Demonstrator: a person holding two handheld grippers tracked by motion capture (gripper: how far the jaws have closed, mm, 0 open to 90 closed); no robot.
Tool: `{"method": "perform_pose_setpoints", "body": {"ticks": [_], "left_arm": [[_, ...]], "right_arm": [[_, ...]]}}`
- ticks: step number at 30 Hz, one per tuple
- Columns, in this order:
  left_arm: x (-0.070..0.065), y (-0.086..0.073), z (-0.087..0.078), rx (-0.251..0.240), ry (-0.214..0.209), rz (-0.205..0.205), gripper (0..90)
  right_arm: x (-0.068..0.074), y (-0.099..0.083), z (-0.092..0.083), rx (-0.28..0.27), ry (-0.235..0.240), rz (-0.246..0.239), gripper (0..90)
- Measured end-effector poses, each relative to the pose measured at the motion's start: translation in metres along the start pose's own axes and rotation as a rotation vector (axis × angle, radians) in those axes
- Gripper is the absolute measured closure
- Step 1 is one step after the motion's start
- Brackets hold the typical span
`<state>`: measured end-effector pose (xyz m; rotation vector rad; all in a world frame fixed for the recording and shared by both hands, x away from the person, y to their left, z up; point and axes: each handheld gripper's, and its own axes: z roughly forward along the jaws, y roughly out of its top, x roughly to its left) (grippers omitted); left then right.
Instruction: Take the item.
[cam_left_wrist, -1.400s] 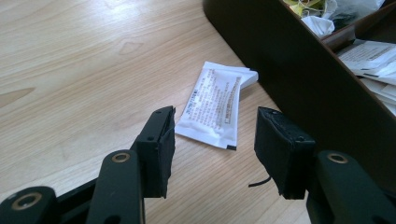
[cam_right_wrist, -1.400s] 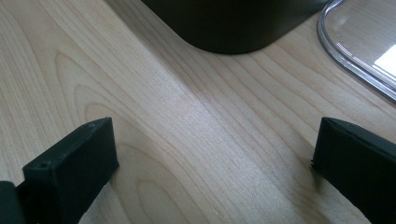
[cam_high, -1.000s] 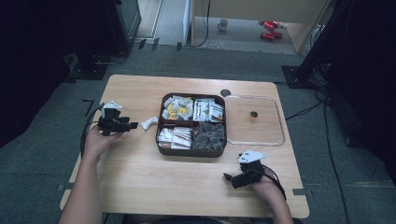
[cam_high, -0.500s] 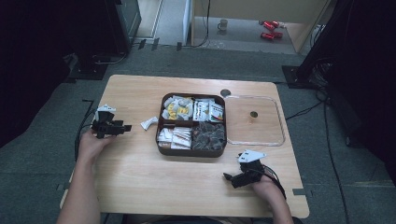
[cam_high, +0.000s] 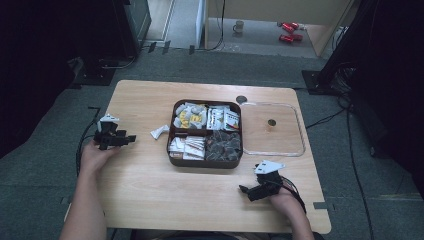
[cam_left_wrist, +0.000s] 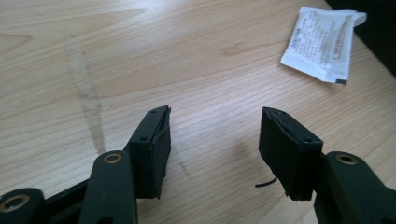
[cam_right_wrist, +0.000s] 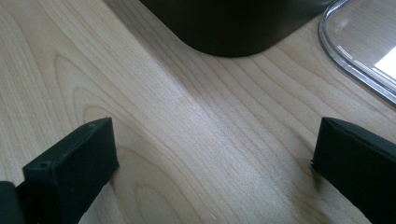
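A dark brown tray (cam_high: 170, 148) with four compartments of small packets stands mid-table. One white sachet (cam_high: 159, 132) (cam_left_wrist: 323, 44) lies on the wood just left of it. My left gripper (cam_high: 131, 138) (cam_left_wrist: 215, 140) rests on the table near the left edge, open and empty, its jaws pointing toward the sachet a short way off. My right gripper (cam_high: 244, 189) (cam_right_wrist: 212, 154) sits near the front right, open wide with bare wood between its fingers, facing the tray's rounded corner (cam_right_wrist: 233, 28).
A clear plastic lid (cam_high: 272, 129) (cam_right_wrist: 359, 51) lies flat to the right of the tray. The wooden table (cam_high: 150, 200) has bare wood at the front and left. Beyond the far edge are a mug (cam_high: 239, 25) and red items (cam_high: 285, 31) on the floor.
My left gripper has drawn back to the left, away from the tray, leaving the white sachet on the table. My right gripper has stayed put.
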<state>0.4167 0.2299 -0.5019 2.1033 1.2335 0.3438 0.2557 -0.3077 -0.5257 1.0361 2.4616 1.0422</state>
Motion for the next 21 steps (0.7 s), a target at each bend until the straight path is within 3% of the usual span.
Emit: {"method": "perform_pose_setpoints", "body": {"ticks": [3,9,12,14,18,21], "left_arm": [[0.002,-0.004,0.000,-0.030,0.016,0.010,40.5],[-0.003,-0.007,0.004,-0.044,0.077,0.064,33.7],[-0.003,-0.009,0.006,-0.064,0.084,0.055,27.4],[-0.003,-0.013,0.008,-0.101,0.103,0.038,22.2],[-0.007,-0.012,0.010,-0.094,0.150,-0.005,16.2],[-0.007,-0.012,0.011,-0.096,0.153,-0.010,15.6]], "right_arm": [[0.000,0.000,0.000,0.000,0.000,0.000,0.0],[0.000,0.000,0.000,0.000,0.000,0.000,0.0],[0.000,0.000,0.000,0.000,0.000,0.000,0.0],[0.000,0.000,0.000,0.000,0.000,0.000,0.0],[0.000,0.000,0.000,0.000,0.000,0.000,0.0],[0.000,0.000,0.000,0.000,0.000,0.000,0.0]]}}
